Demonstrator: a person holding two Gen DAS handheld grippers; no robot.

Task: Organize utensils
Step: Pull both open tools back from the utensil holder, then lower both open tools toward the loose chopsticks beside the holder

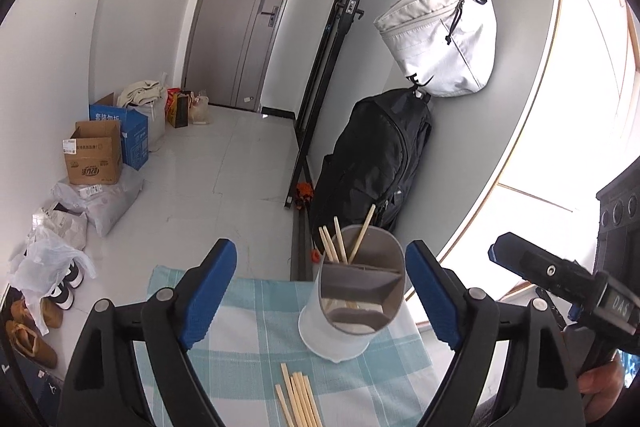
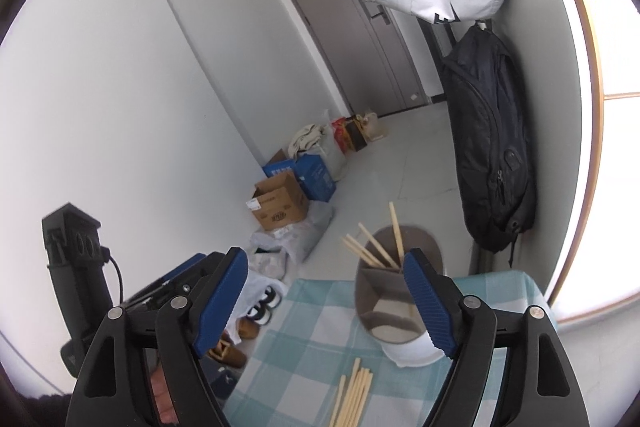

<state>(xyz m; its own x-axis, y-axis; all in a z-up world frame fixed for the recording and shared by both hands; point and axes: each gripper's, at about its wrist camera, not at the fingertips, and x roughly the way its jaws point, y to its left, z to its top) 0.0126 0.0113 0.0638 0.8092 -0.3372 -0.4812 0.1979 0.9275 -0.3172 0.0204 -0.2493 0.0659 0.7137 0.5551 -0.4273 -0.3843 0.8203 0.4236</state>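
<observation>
A white utensil holder (image 1: 340,331) with a grey divided inside stands on a blue-checked cloth (image 1: 256,339). Several wooden chopsticks (image 1: 340,241) stand in its far compartment. A loose bundle of chopsticks (image 1: 298,401) lies on the cloth in front of it. My left gripper (image 1: 320,291) is open and empty, its blue pads either side of the holder, above the cloth. My right gripper (image 2: 326,301) is open and empty, above the loose chopsticks (image 2: 354,393), with the holder (image 2: 390,311) just behind its right pad. The right gripper also shows in the left wrist view (image 1: 560,275).
A black backpack (image 1: 372,159) and a white bag (image 1: 444,39) hang on the wall behind the table. Cardboard boxes (image 1: 96,155), plastic bags and shoes (image 1: 32,323) line the floor at left. A bright window (image 1: 580,107) is at right. The left gripper's body shows in the right wrist view (image 2: 80,267).
</observation>
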